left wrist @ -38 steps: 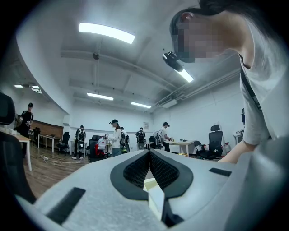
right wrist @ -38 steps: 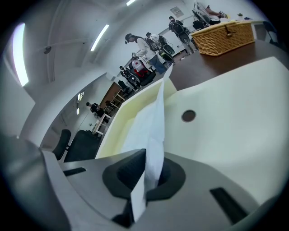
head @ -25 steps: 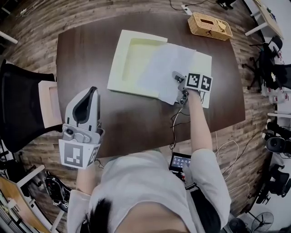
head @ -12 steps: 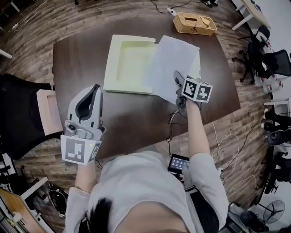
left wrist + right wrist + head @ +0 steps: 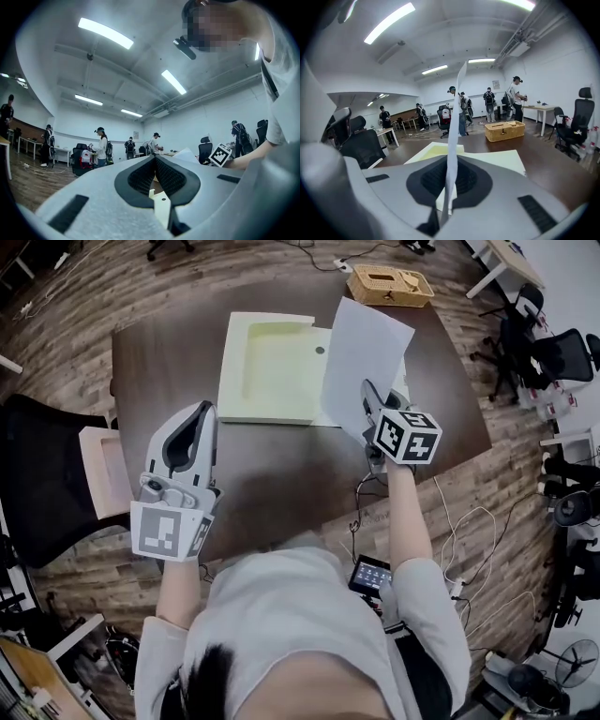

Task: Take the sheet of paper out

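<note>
The right claw (image 5: 367, 396) pinches the sheet of paper (image 5: 362, 341); left claw (image 5: 203, 410) closed, empty.

dark table (image 5: 187, 352); yellow folder (image 5: 267, 367), wicker basket (image 5: 389, 284)

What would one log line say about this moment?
right gripper: shut on sheet of paper, held up off table | left gripper: shut, empty | folder: open on table

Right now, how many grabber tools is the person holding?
2. The left gripper hovers shut and empty over the table's near left. The right gripper, at the right, is shut on the white sheet of paper. None seem hidden.
</note>
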Tool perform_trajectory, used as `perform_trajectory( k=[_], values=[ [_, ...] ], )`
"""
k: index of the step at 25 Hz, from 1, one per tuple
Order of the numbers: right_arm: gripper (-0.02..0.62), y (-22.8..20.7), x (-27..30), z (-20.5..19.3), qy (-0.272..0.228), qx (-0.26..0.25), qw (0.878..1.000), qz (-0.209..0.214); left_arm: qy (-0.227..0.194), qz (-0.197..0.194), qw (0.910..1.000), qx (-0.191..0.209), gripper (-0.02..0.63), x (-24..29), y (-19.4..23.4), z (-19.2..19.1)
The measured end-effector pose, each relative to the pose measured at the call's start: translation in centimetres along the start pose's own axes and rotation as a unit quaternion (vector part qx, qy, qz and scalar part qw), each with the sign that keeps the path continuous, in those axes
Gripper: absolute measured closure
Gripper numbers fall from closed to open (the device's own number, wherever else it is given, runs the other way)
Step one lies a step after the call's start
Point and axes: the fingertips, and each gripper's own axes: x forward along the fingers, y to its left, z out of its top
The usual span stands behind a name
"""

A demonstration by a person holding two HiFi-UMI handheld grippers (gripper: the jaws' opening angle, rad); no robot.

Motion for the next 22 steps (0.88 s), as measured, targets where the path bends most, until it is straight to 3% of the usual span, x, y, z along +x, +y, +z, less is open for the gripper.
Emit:
perform_trajectory(
  k=[22],
  values=[
    [0.580, 8.2, -10.3, 2.2, -0.097, -0.070, 0.992, -0.038, -0.012, -0.055, 0.9983, -0.015, 0.598, -2.2, -1.8, 1.6]
  ],
)
